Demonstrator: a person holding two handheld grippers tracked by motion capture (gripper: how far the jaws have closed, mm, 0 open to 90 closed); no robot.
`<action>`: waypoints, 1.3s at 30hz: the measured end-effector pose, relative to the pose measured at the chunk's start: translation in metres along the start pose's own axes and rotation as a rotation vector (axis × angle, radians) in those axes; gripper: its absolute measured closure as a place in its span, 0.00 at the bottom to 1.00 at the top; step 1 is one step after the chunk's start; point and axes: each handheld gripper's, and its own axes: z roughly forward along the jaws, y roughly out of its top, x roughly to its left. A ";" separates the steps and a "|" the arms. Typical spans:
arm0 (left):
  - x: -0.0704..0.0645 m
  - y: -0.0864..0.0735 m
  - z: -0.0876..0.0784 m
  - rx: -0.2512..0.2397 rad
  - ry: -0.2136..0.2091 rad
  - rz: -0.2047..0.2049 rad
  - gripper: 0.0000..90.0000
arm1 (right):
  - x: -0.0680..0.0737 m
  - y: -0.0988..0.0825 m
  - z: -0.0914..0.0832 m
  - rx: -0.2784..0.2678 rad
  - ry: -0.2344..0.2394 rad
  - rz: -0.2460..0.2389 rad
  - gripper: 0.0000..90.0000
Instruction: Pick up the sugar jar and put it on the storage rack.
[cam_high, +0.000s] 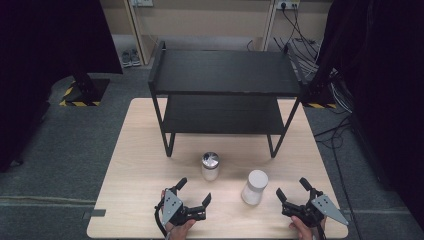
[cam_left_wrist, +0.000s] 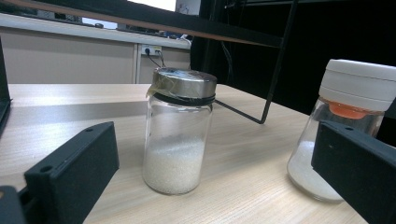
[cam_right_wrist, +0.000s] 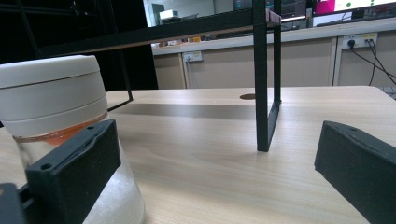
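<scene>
Two glass jars of white grains stand on the wooden table (cam_high: 140, 150). The metal-lidded jar (cam_high: 210, 166) (cam_left_wrist: 177, 135) sits ahead of my left gripper (cam_high: 194, 192) (cam_left_wrist: 210, 186), which is open and a short way off it. The white-lidded jar (cam_high: 254, 187) (cam_left_wrist: 345, 126) (cam_right_wrist: 56, 121) stands to its right. My right gripper (cam_high: 292, 189) (cam_right_wrist: 215, 172) rests open just right of that jar, whose body is partly behind the left jaw in the right gripper view. Nothing lies between either pair of jaws.
A black two-tier metal shelf rack (cam_high: 222, 75) stands on the far half of the table, its front legs (cam_right_wrist: 262, 93) just beyond the jars. Cables (cam_high: 305, 45) lie on the floor at the back right.
</scene>
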 end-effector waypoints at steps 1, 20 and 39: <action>0.000 0.000 0.000 0.000 0.000 0.001 0.00 | 0.000 0.000 0.000 0.000 0.000 0.001 0.00; 0.000 0.001 0.001 0.006 -0.001 0.001 0.00 | 0.001 0.001 0.000 0.005 0.003 -0.019 0.00; 0.000 0.023 0.015 0.063 -0.015 0.024 0.00 | 0.001 0.001 0.000 0.003 0.002 -0.011 0.00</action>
